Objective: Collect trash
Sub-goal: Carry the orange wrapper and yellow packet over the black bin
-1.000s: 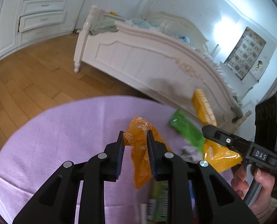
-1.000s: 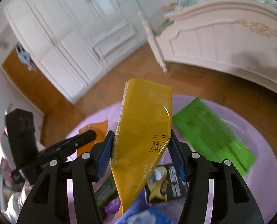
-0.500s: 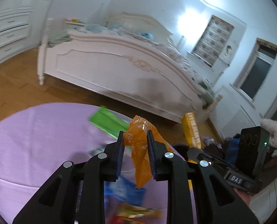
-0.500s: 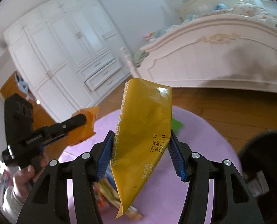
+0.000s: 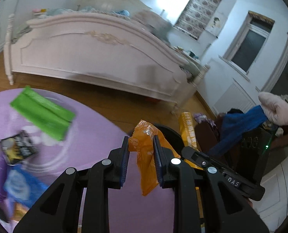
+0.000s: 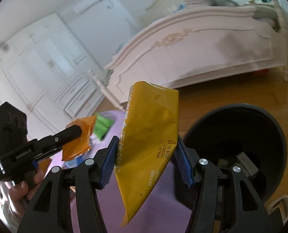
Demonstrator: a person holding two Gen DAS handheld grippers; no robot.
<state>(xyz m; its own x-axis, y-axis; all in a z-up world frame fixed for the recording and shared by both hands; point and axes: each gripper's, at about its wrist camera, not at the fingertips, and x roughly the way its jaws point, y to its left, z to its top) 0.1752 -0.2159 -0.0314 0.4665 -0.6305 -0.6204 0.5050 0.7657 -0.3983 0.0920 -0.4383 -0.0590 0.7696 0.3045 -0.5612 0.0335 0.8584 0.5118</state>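
My left gripper (image 5: pixel 141 162) is shut on an orange snack wrapper (image 5: pixel 145 155) and holds it over the right edge of the purple table (image 5: pixel 97 143). My right gripper (image 6: pixel 146 163) is shut on a yellow snack bag (image 6: pixel 149 136), held upright beside a dark round trash bin (image 6: pixel 241 128) on the floor to its right. The left gripper with the orange wrapper (image 6: pixel 79 137) shows at the left of the right wrist view. The yellow bag (image 5: pixel 187 130) and the bin's rim (image 5: pixel 169 131) show past the table edge in the left wrist view.
On the purple table lie a green packet (image 5: pixel 43 112), a black packet (image 5: pixel 17 149) and a blue wrapper (image 5: pixel 21 186). A white bed (image 5: pixel 97 54) stands behind on the wood floor. Clothes and a blue cloth (image 5: pixel 241 124) pile at the right. White wardrobes (image 6: pixel 37 73) stand at the left.
Both grippers have swung to the right with their wrappers, from over the table toward its right edge. The trash bin has come fully into the right wrist view.
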